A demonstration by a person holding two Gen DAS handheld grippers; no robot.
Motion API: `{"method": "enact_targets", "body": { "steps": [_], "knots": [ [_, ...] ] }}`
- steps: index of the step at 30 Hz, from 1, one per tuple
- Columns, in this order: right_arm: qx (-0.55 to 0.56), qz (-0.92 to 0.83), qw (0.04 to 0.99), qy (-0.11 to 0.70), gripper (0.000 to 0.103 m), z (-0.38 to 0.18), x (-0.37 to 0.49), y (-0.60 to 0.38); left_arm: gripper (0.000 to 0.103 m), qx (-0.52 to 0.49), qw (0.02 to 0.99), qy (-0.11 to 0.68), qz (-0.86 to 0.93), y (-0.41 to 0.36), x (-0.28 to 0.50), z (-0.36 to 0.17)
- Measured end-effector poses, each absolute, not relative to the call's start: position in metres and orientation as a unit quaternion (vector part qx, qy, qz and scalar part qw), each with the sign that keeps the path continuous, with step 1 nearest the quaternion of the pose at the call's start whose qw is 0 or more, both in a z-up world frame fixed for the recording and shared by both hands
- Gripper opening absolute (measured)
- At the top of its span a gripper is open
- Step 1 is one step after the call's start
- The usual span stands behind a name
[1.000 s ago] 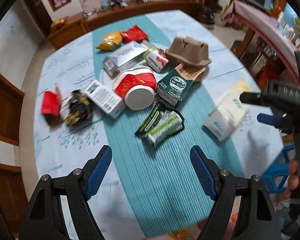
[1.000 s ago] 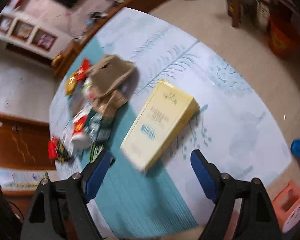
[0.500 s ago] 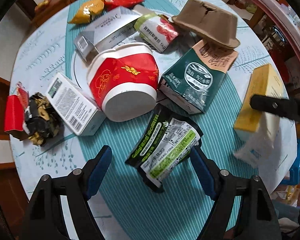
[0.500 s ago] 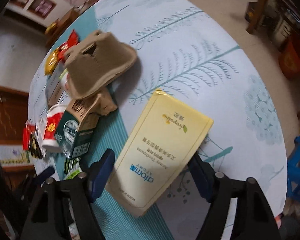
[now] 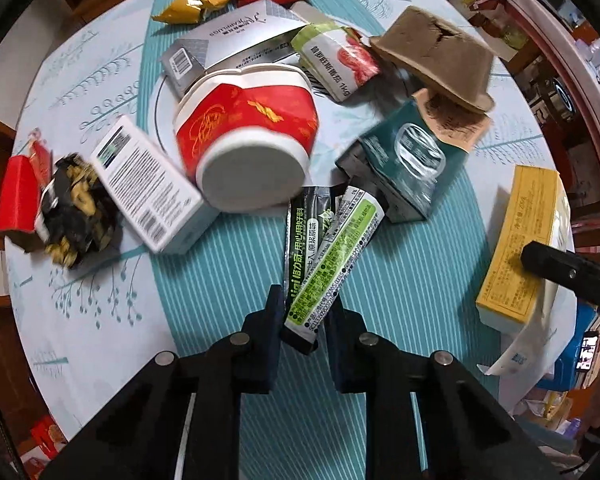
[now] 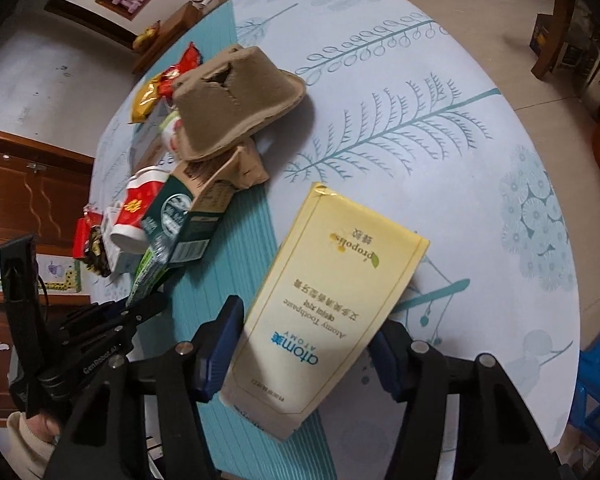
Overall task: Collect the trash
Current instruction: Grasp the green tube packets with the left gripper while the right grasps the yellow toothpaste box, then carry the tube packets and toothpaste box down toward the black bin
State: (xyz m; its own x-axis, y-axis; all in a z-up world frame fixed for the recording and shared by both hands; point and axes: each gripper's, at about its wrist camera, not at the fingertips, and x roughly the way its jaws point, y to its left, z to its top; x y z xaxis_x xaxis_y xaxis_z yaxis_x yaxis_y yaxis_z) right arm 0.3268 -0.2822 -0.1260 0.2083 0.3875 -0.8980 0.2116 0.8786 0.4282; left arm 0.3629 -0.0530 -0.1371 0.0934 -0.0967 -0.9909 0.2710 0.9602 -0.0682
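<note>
Lowered since a second ago, the left gripper [image 5: 303, 322] is closing its jaws on the flat green-and-black sachet [image 5: 327, 258], long axis pointing away towards the red-and-white paper cup [image 5: 246, 140] on the worktop [image 5: 100, 304]. Only the right wrist view shows the right gripper [image 6: 306, 350] closing around the yellow toothpaste box [image 6: 332, 304], pads not clearly pressing.

The left tool [image 5: 305, 314] is closing on a green sachet [image 5: 327, 258], beside a red cup [image 5: 246, 136] on the worktop [image 5: 228, 280].

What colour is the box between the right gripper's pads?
Pale yellow, with blue "atomy" lettering on the toothpaste box; clearest in the right wrist view.
</note>
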Motion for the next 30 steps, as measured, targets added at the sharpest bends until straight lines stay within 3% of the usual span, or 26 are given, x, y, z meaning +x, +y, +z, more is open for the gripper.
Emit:
{"method": "enact_targets", "body": {
  "steps": [14, 30],
  "knots": [
    [0.242, 0.095, 0.764, 0.591, 0.059, -0.083, 0.258, -0.261, 0.017, 0.022, 0.775, 0.616, -0.143, -0.039, 0.253, -0.066],
    [0.243, 0.110, 0.789, 0.554, 0.059, -0.038, 0.091, -0.211, 0.017, 0.008, 0.795, 0.582, -0.171, 0.006, 0.091, -0.024]
  ]
}}
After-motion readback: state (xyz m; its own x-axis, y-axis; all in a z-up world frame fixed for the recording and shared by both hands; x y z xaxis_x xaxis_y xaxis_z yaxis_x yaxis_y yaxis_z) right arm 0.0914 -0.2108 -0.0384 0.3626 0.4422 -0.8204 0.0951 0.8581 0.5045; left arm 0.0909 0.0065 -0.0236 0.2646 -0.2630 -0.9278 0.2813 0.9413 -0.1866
